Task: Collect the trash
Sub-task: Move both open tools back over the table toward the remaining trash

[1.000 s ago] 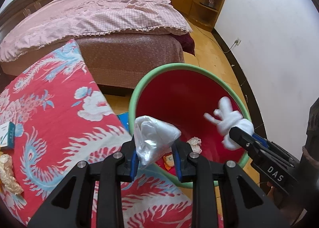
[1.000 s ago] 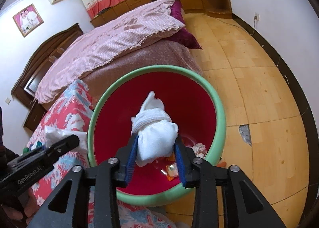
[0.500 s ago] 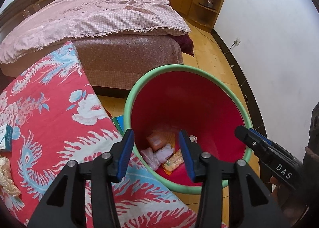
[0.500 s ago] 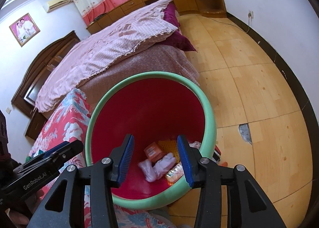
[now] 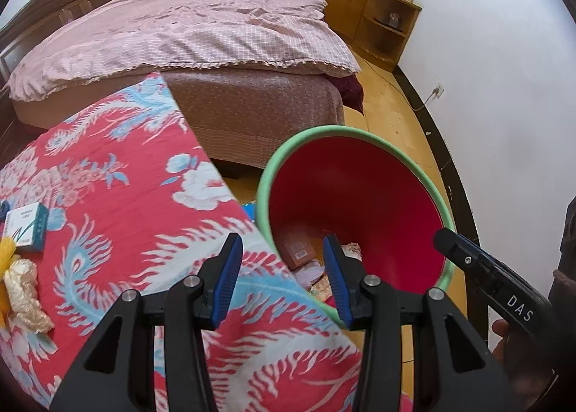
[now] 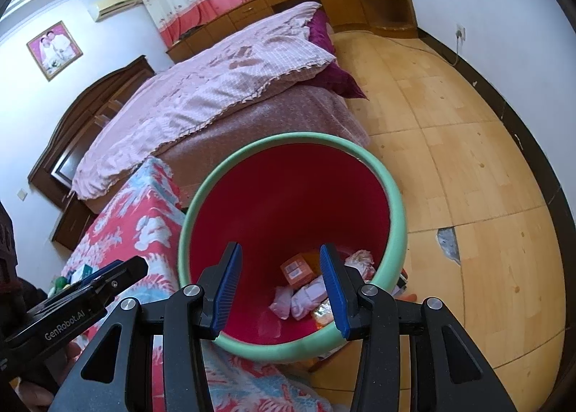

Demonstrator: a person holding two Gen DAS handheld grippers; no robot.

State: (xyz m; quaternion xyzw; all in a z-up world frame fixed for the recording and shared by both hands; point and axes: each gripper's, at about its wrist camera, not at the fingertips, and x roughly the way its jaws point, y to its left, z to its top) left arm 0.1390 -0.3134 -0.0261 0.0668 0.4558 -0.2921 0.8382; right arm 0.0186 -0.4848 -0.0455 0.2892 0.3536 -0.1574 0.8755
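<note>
A red bin with a green rim (image 5: 324,129) (image 6: 396,203) stands on the floor beside the table with the red floral cloth (image 5: 108,196). My left gripper (image 5: 282,275) is open and holds nothing, hovering over the cloth's edge and the bin's near rim. My right gripper (image 6: 280,286) is open and holds nothing, above the bin's mouth. At the bin's bottom lie an orange box (image 6: 297,270) (image 5: 297,250), white wrapped bundles (image 6: 306,298) and other scraps. On the cloth at the far left sit a small white and teal box (image 5: 27,228) and a crumpled pale wrapper (image 5: 23,289).
A bed with a pink quilt (image 5: 187,34) stands close behind the table and bin. Wooden floor (image 6: 468,160) stretches right of the bin, up to a white wall with a dark skirting. Wooden cabinets (image 5: 381,12) line the far wall.
One second ago each gripper was shut on a white bundle over the bin. Both let go, and the bundles now lie inside. The left gripper has since drifted left over the cloth.
</note>
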